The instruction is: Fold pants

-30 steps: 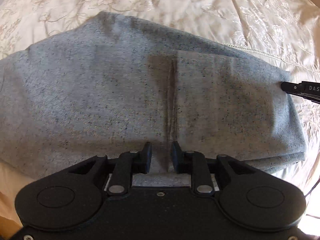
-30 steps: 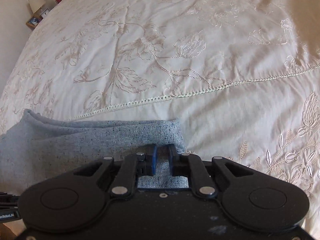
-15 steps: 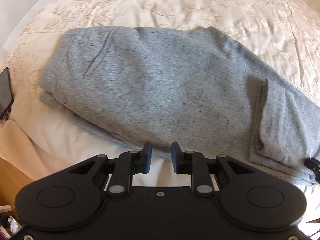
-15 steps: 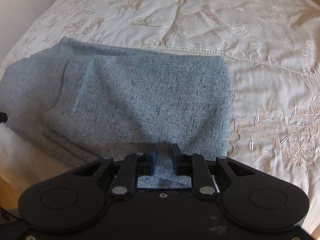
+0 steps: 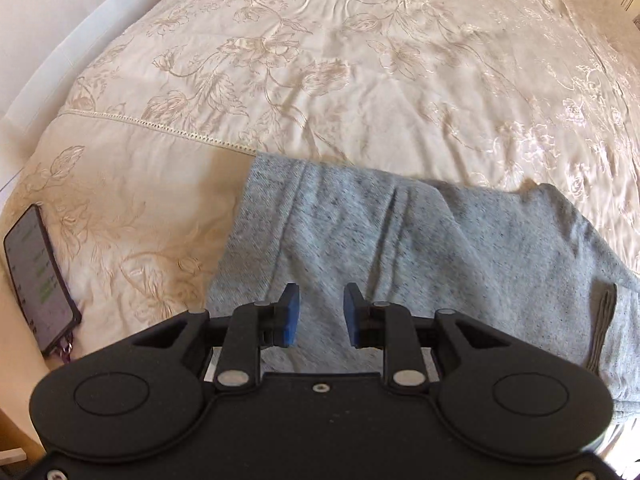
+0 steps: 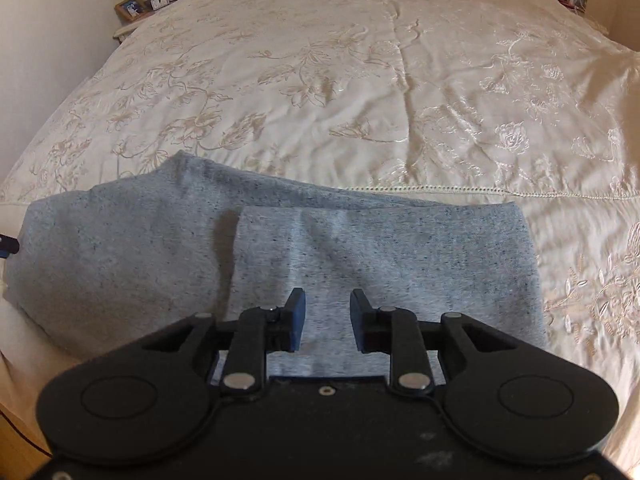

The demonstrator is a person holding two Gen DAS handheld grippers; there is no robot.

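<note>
Your left gripper (image 5: 318, 314) hangs over the pants (image 5: 400, 248) with its jaws opening to a middle width, and nothing is pinched between the pads. Your right gripper (image 6: 327, 318) is the same: jaws opening, only the grey cloth lying below the gap, not held.

The pants (image 6: 280, 248) lie flat on the bed (image 6: 360, 80), just ahead of and under both grippers, near the bed's close edge. I judge the folding is far along: the pants look already doubled into a short, wide bundle, and in the right view one layer ends in a straight edge on top of another. The far edge is a little wavy and some soft creases run across the top, so what is left is perhaps one more fold or only smoothing; I cannot say which.

The bed has a cream cover with embroidered flowers and a lace seam beyond the pants. A phone (image 5: 38, 280) lies on the cover, well to the left of your left gripper. Far ahead of the right gripper, a nightstand (image 6: 138, 8) with a lamp and frames stands by the wall
</note>
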